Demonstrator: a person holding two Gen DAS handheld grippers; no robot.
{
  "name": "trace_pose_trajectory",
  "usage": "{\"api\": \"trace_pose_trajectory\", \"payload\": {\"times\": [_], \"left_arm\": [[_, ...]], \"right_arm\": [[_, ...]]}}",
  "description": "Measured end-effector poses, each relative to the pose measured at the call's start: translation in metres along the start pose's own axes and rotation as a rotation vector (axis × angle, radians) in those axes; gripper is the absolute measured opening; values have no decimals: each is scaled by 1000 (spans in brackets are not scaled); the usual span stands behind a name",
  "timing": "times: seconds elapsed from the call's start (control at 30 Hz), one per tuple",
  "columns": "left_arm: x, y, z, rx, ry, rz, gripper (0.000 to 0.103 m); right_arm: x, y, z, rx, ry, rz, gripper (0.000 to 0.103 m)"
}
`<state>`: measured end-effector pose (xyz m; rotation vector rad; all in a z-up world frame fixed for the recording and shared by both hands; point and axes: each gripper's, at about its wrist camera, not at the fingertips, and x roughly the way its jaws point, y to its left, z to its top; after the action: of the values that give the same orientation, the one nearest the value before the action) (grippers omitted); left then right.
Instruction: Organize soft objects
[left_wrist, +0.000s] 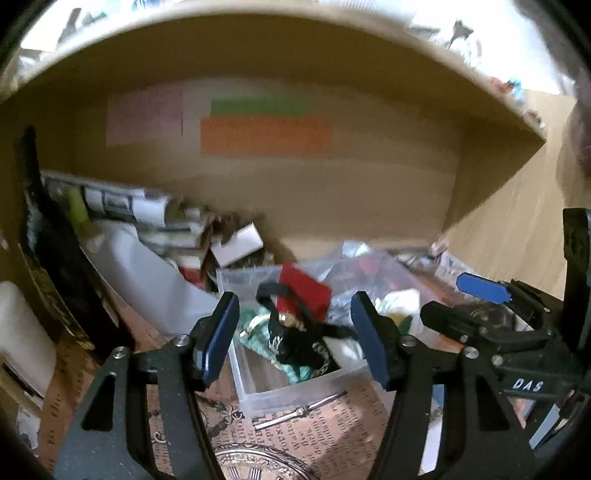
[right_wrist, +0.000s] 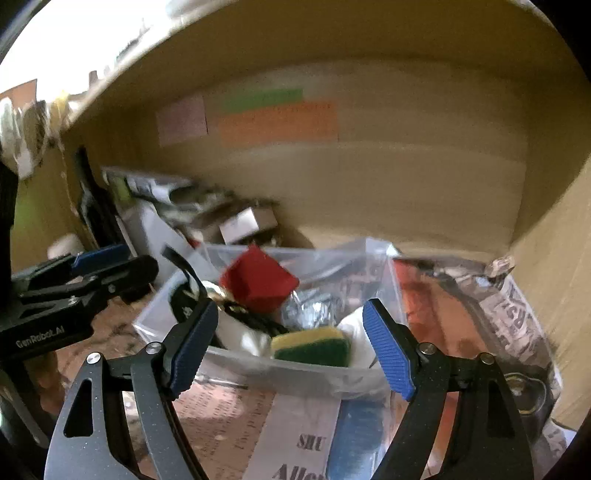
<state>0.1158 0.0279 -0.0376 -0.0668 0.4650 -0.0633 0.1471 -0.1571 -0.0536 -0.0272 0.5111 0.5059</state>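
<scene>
Left tool wide, holding nothing, over the clear bin | right tool wide too, nothing in it, at the bin's near wall | in the bin: red cloth, sponge, black pouch | cardboard box behind, on the worktop

A clear glossy plastic bin holds a rough sponge before a matt cardboard wall.
</scene>
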Motion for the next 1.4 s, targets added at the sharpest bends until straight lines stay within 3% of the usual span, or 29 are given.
{"api": "trace_pose_trajectory", "payload": {"times": [0.4, 0.57, 0.63, 0.87, 1.4], "left_arm": [[-68, -14, 9, 37, -182, -7, 74], [-84, -18, 5, 44, -228, 4, 89], [-90, -21, 4, 48, -239, 10, 92], [-99, -23, -1, 51, -256, 21, 102], [-101, -25, -5, 56, -255, 31, 103]], "right_arm": [[-73, 10, 16, -14, -191, 0, 85], [-90, 18, 16, -36, -234, 6, 92], [-93, 20, 14, -39, -249, 8, 103], [-99, 23, 10, -25, -253, 21, 103], [-103, 24, 5, -17, -247, 33, 103]]}}
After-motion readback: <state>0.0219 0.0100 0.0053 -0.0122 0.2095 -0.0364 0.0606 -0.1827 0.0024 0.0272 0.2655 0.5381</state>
